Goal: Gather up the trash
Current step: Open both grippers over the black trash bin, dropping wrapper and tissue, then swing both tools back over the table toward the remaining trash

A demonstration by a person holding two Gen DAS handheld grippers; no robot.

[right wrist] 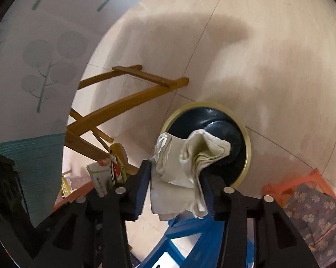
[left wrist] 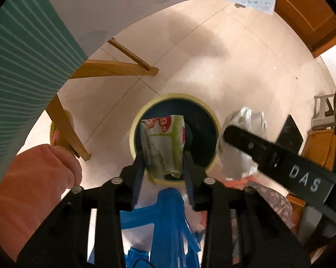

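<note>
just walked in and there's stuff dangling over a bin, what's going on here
A person is collecting trash with a handheld gripper in each hand. The left gripper is shut on a crumpled printed wrapper, held right above the open mouth of the round bin on the floor. The right gripper is shut on a wad of white paper, also hanging over the bin's edge. Neither piece has been dropped in yet. A blue plastic stool stands just below the grippers.
</note>
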